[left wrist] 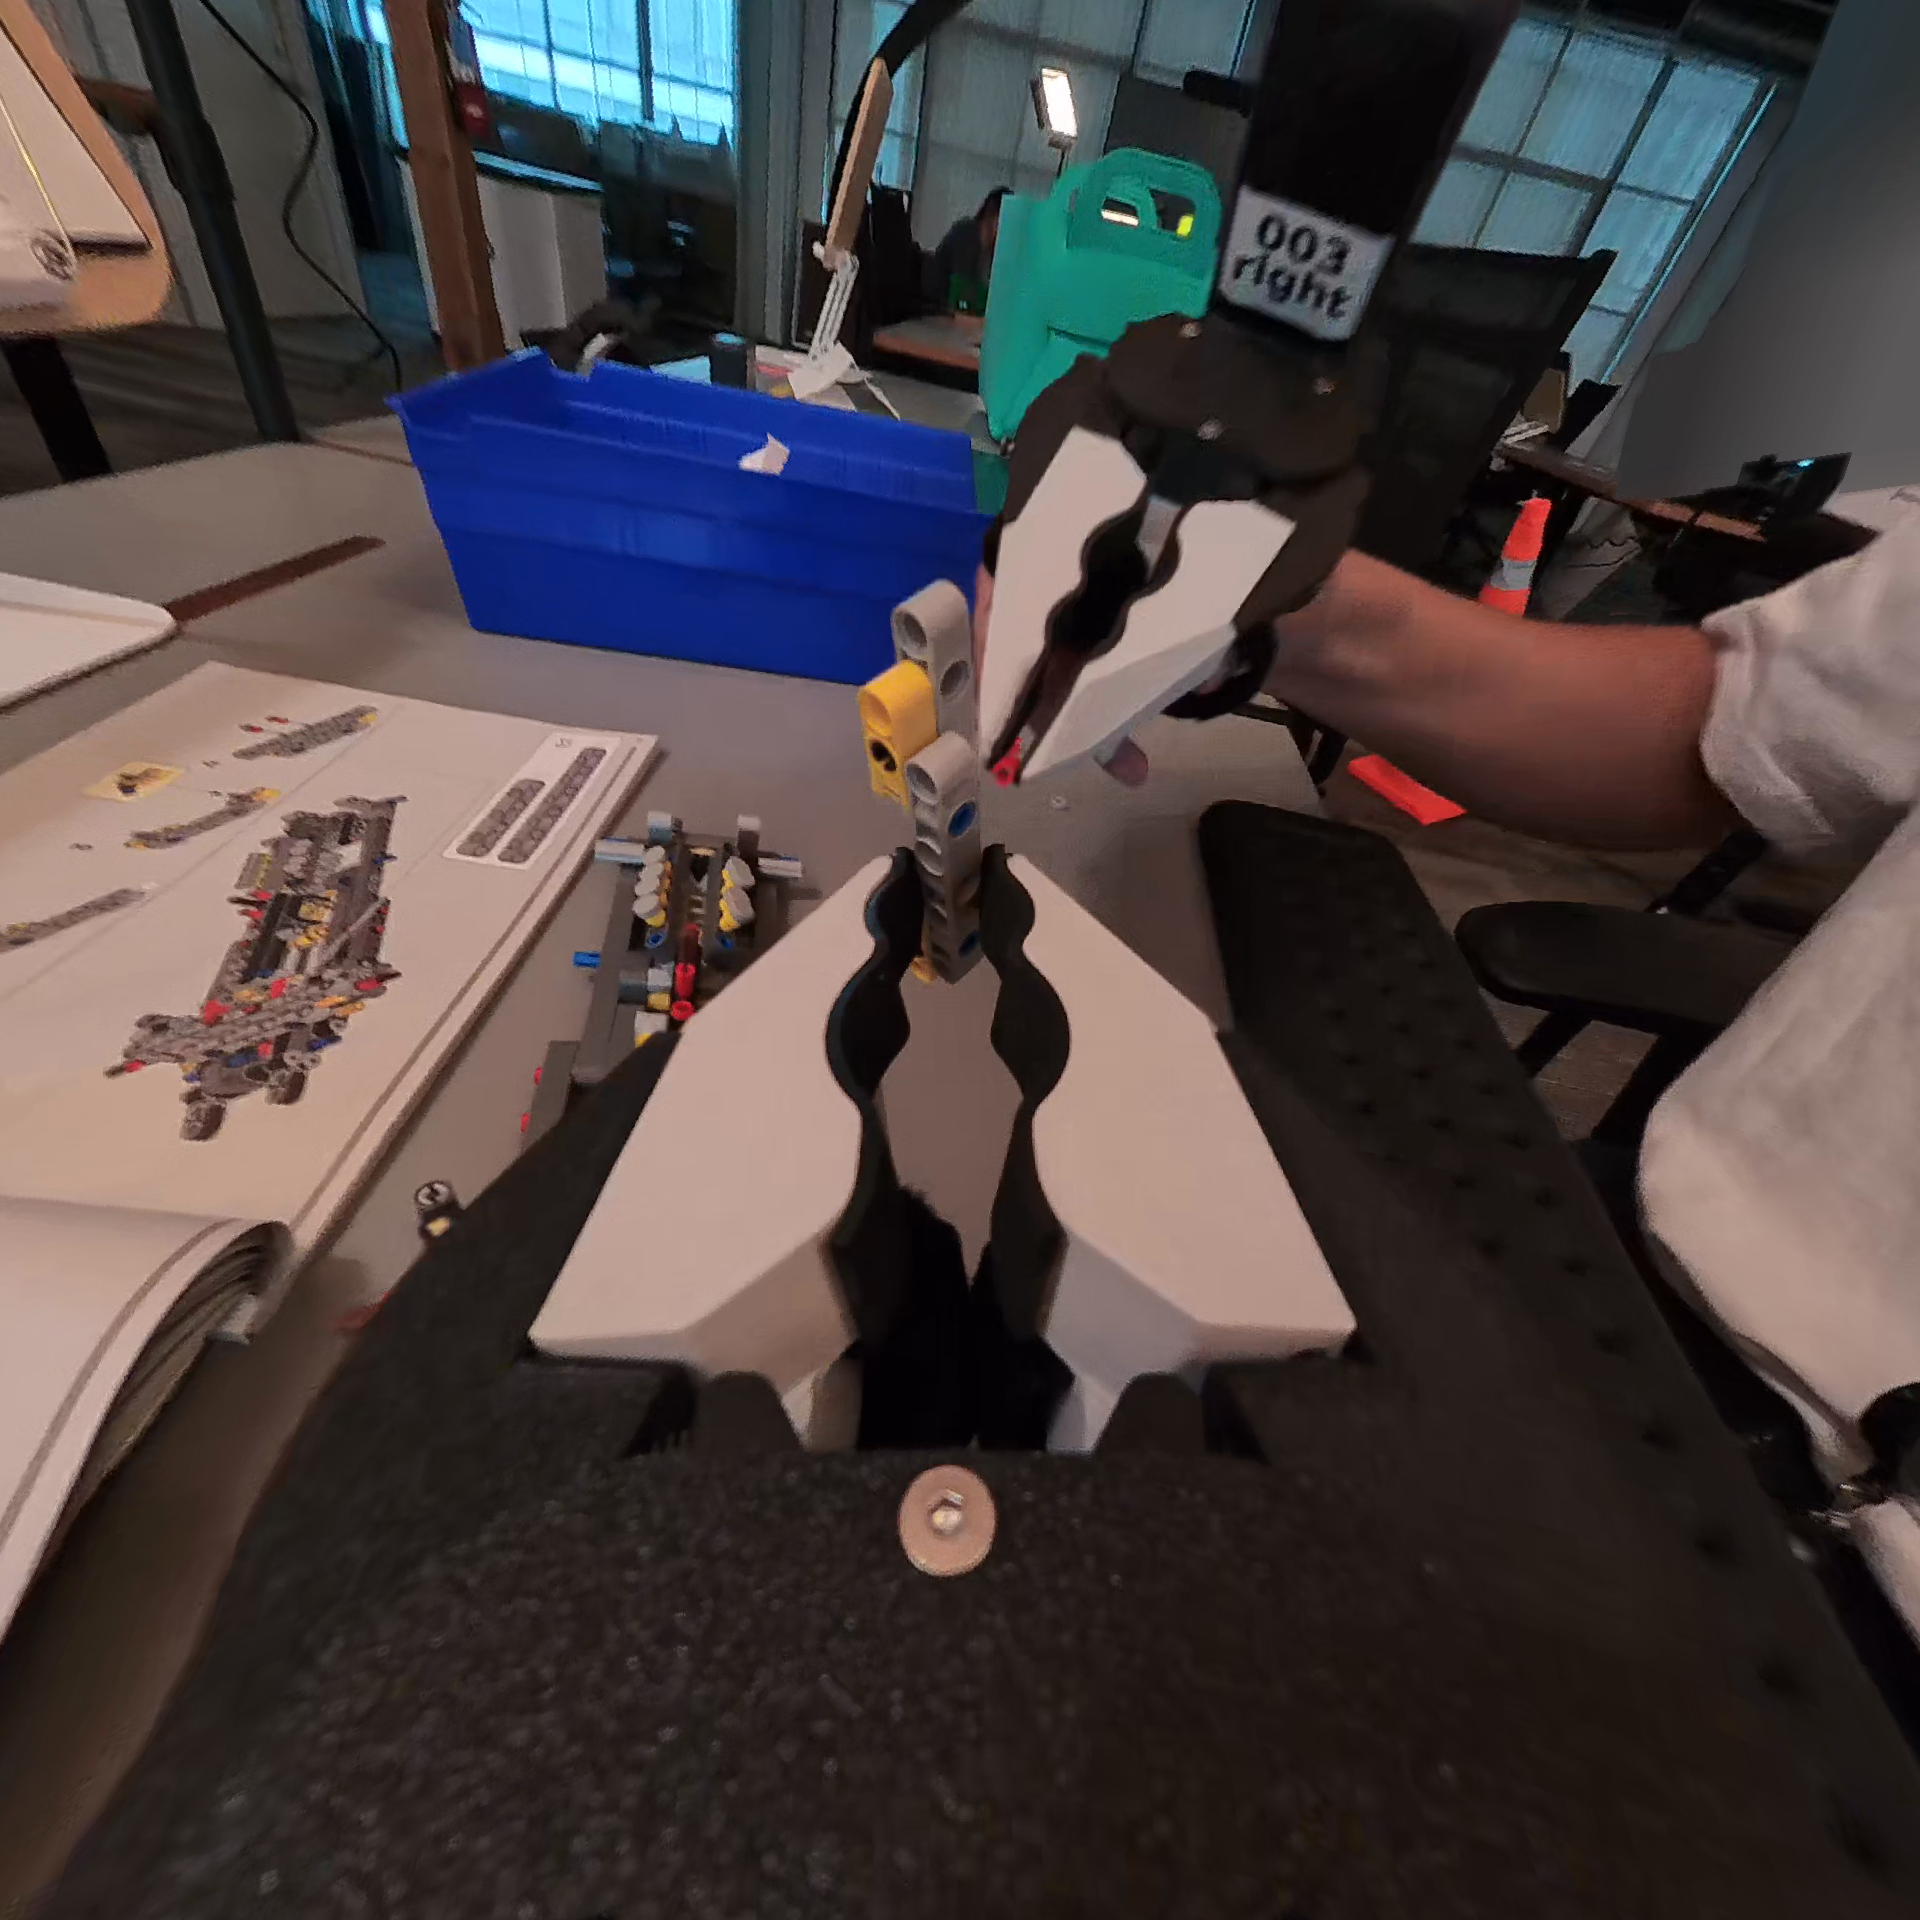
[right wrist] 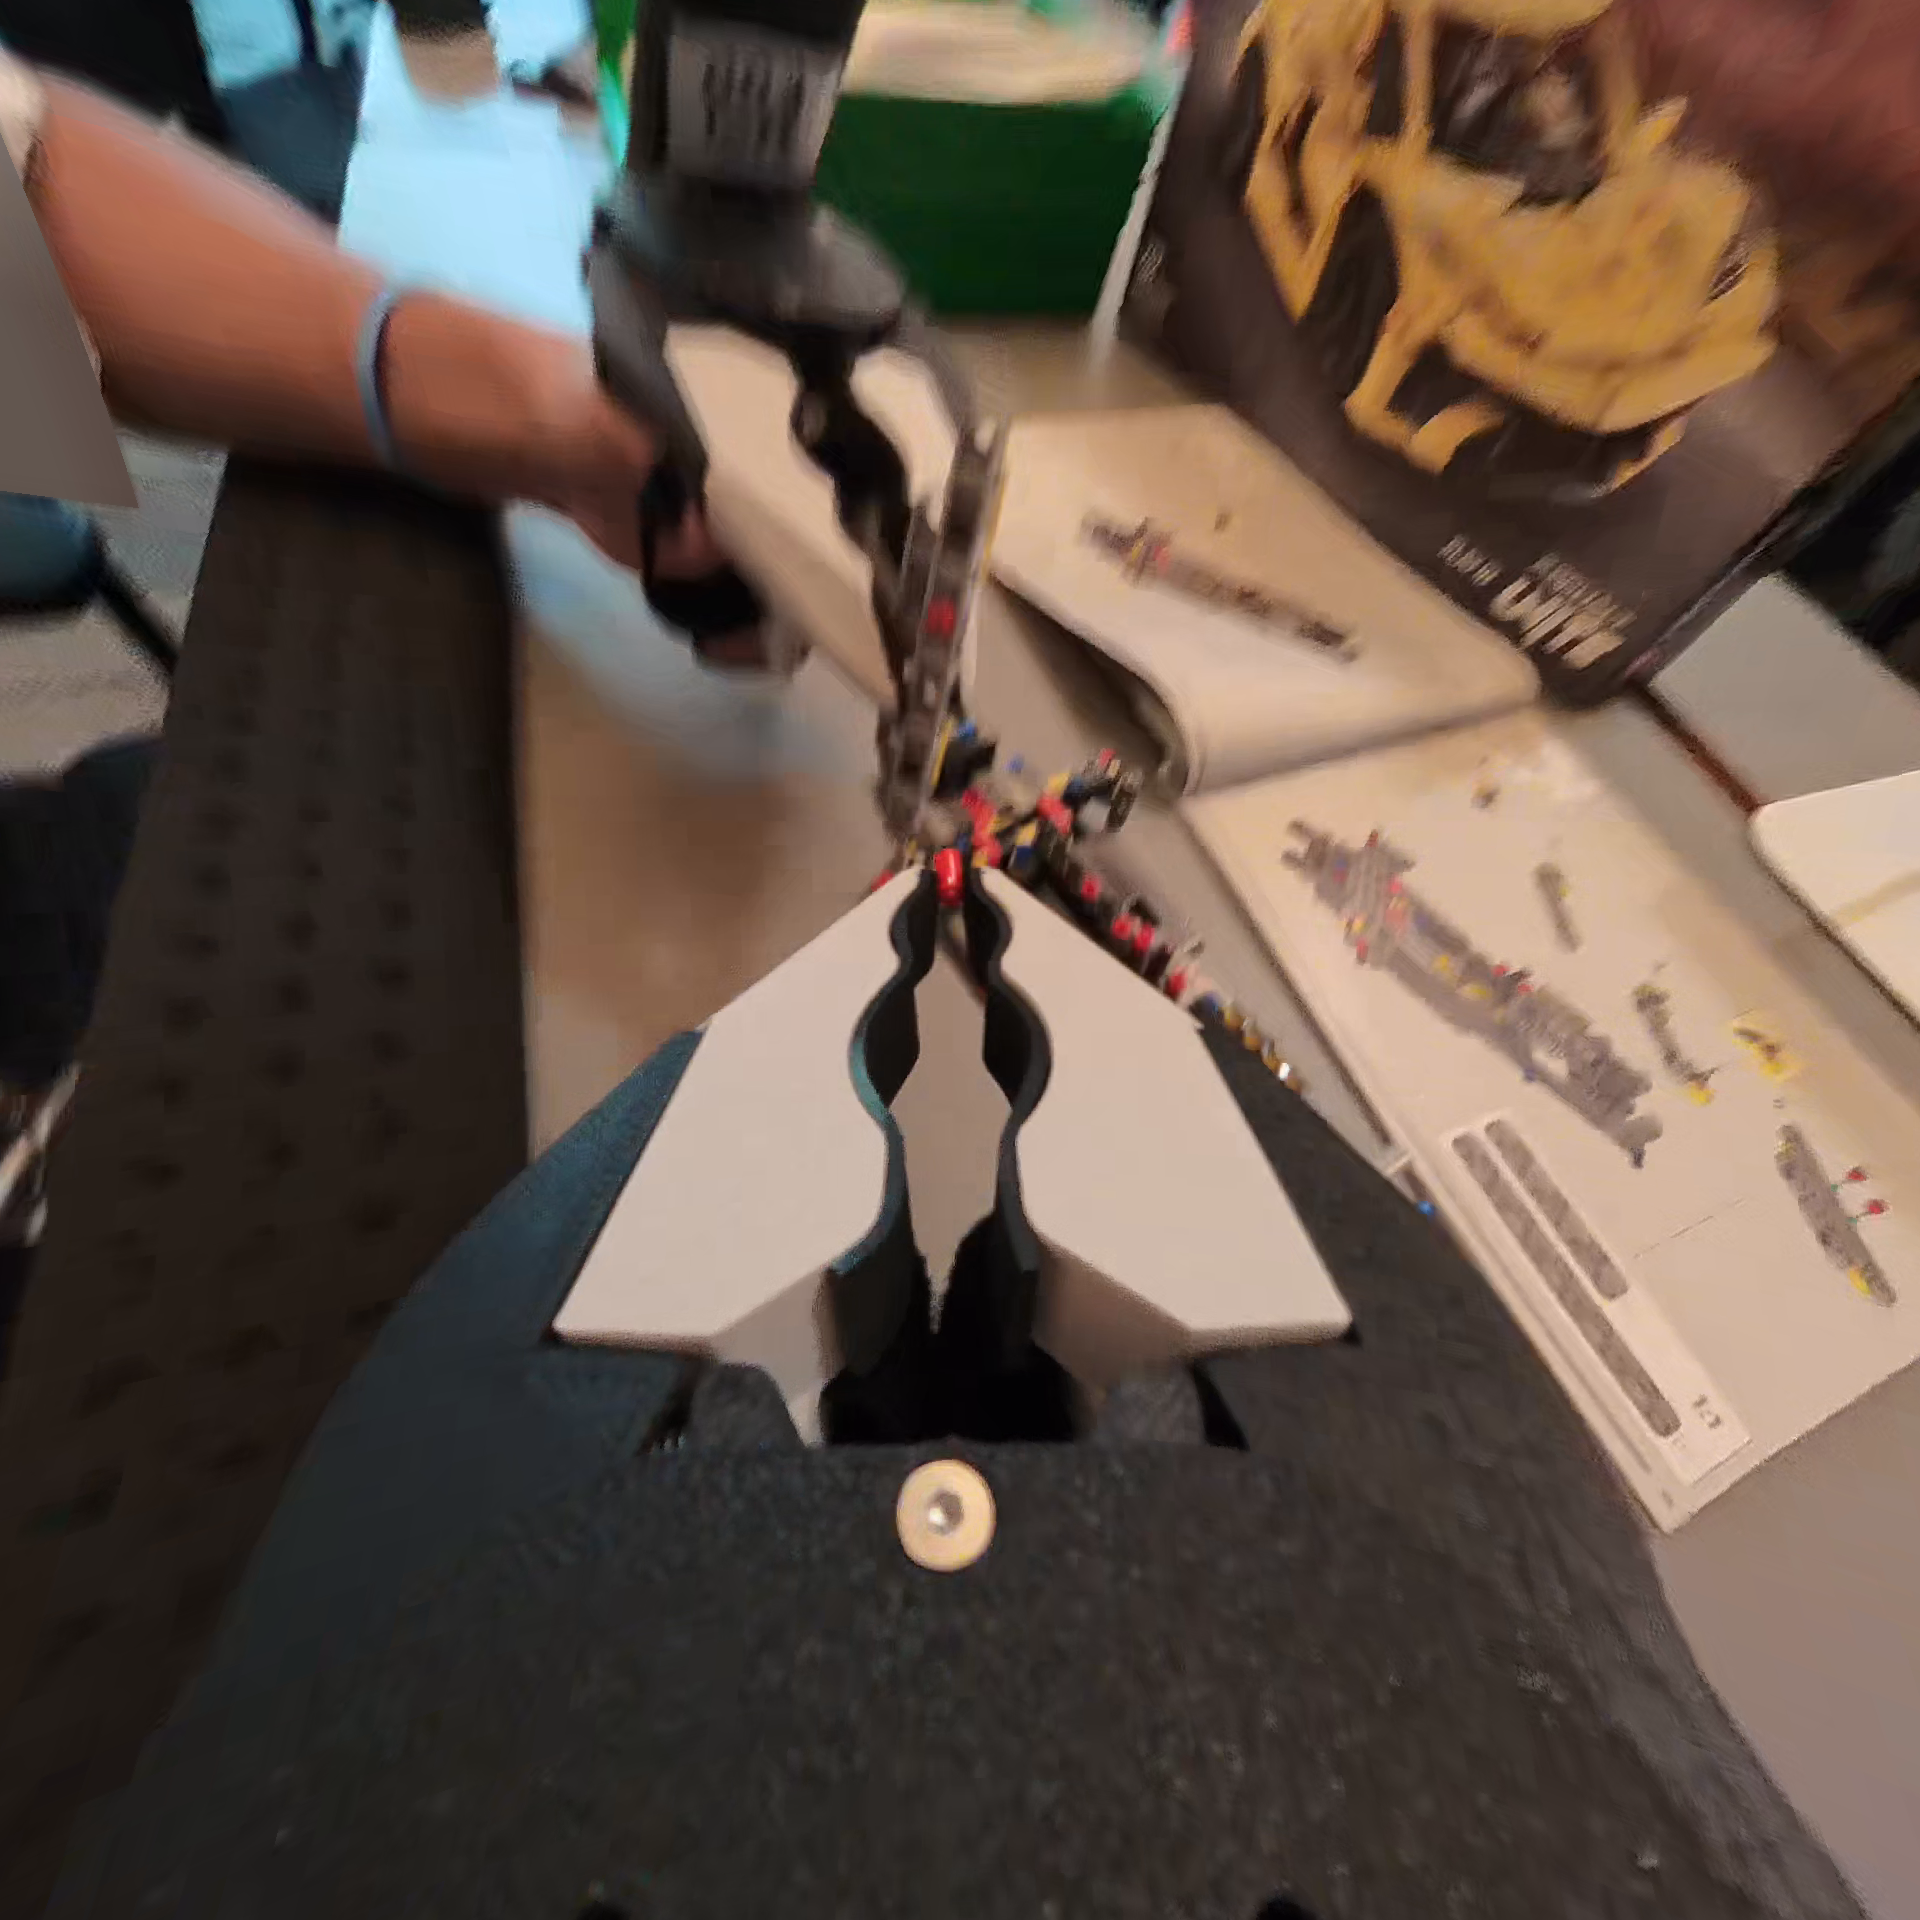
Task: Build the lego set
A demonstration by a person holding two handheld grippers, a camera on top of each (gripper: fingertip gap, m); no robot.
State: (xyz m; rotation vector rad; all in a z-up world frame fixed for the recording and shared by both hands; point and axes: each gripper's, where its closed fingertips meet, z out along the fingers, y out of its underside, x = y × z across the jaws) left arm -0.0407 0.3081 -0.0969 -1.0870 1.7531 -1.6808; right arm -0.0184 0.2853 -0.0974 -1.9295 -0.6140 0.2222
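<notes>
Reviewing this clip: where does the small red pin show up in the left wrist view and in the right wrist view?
Left wrist view: red pin right of centre, pinched at the tips of the right gripper.
Right wrist view: red pin at centre, between that view's own fingertips.
Shared landmark: the open instruction booklet.

A workshop: big grid windows (left wrist: pixel 1590 156), a blue bin (left wrist: pixel 707 520) on the table (left wrist: pixel 208 520), a traffic cone (left wrist: pixel 1519 561).
</notes>
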